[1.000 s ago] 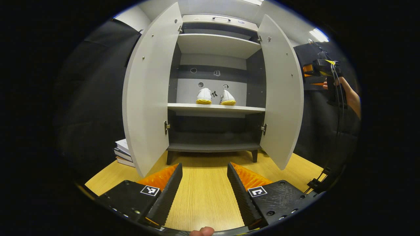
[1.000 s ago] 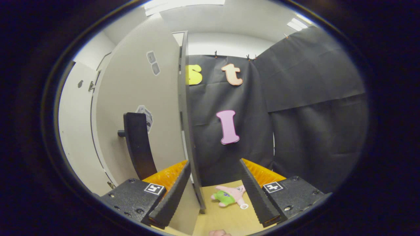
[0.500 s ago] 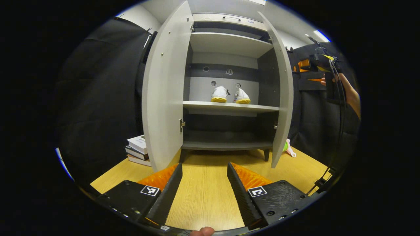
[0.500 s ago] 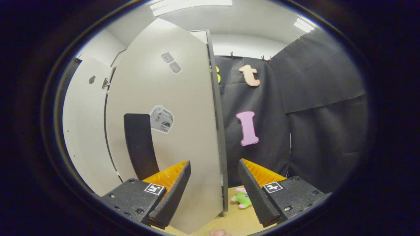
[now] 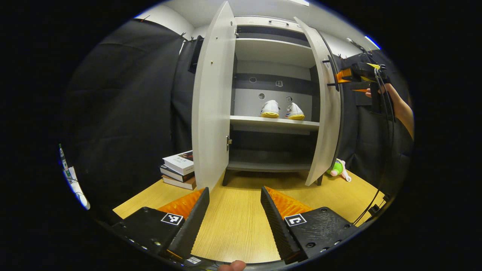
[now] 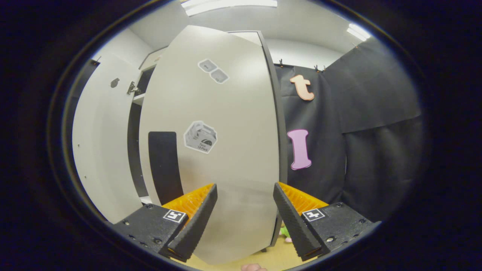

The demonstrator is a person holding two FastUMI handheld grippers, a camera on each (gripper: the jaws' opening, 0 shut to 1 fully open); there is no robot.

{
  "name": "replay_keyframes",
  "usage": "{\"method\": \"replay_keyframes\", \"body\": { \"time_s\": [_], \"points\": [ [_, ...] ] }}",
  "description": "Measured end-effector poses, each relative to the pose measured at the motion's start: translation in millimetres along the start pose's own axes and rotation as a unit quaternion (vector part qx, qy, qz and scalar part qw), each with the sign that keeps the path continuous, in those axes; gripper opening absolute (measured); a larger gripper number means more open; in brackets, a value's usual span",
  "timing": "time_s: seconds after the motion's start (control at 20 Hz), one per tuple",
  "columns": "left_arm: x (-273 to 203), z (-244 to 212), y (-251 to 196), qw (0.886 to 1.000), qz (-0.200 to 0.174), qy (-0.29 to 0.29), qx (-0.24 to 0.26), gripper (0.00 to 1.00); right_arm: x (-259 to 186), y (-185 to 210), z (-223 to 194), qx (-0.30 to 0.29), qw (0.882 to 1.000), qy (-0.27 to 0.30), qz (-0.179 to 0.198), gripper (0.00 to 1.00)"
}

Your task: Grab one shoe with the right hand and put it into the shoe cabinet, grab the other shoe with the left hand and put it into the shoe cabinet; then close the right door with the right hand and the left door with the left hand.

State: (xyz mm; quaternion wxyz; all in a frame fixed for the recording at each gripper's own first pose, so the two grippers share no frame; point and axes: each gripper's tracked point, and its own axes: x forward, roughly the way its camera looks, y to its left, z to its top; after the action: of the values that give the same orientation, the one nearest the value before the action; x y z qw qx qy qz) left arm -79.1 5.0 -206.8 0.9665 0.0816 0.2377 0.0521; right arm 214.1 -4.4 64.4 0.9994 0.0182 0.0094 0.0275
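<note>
Two white shoes with yellow soles (image 5: pixel 270 109) (image 5: pixel 294 112) stand side by side on the middle shelf of the grey shoe cabinet (image 5: pixel 273 49). Its left door (image 5: pixel 212 98) stands open. The right door (image 5: pixel 327 113) (image 6: pixel 222 143) is part-way swung in, and my right gripper (image 6: pixel 244 197) (image 5: pixel 344 77) is open against its outer face, beside the dark handle (image 6: pixel 163 165). My left gripper (image 5: pixel 234 205) is open over the wooden floor, well in front of the cabinet, holding nothing.
A stack of books (image 5: pixel 179 169) lies on the floor left of the cabinet. A small green and pink plush toy (image 5: pixel 337 169) lies at the right, beside the right door. Black cloth walls close in both sides. A hand (image 5: pixel 393 103) holds the right gripper.
The right door has swung further towards shut with the right gripper moving along its outer face. The left gripper's view has shifted left, bringing the books and plush toy into sight.
</note>
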Motion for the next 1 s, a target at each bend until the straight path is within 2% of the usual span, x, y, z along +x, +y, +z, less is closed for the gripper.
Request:
{"method": "replay_keyframes", "body": {
  "time_s": [0.05,0.1,0.15,0.3,0.4,0.8,0.85,0.9,1.0],
  "points": [
    [-2,2,3,1.0,0.004,-0.001,-0.001,0.83,-6,-7,4,-0.009,1.0,-0.014,-0.007,0.92],
    [-2,4,5,1.0,0.005,-0.004,-0.001,0.82,-13,-15,6,-0.018,1.0,-0.02,-0.016,0.97],
    [-2,6,7,1.0,0.004,-0.005,-0.001,0.82,-22,-18,3,-0.021,0.999,-0.019,-0.016,0.93],
    [-1,12,15,1.0,0.002,-0.004,0.0,0.82,-55,-15,-10,-0.007,1.0,-0.017,-0.006,0.97],
    [1,16,24,1.0,0.011,-0.001,-0.003,0.82,-80,-12,-30,0.0,1.0,-0.01,-0.004,0.97],
    [11,59,54,0.999,0.041,-0.032,-0.006,0.82,-169,12,-149,-0.003,0.998,0.036,-0.043,0.98],
    [11,65,54,0.999,0.04,-0.036,-0.006,0.83,-178,21,-157,0.0,0.999,0.038,-0.034,0.93],
    [12,76,55,0.998,0.038,-0.044,-0.009,0.82,-185,29,-163,0.0,0.999,0.037,-0.025,0.98],
    [13,90,58,0.998,0.036,-0.053,-0.021,0.82,-196,38,-181,0.006,0.999,0.053,-0.01,0.97]
  ]
}}
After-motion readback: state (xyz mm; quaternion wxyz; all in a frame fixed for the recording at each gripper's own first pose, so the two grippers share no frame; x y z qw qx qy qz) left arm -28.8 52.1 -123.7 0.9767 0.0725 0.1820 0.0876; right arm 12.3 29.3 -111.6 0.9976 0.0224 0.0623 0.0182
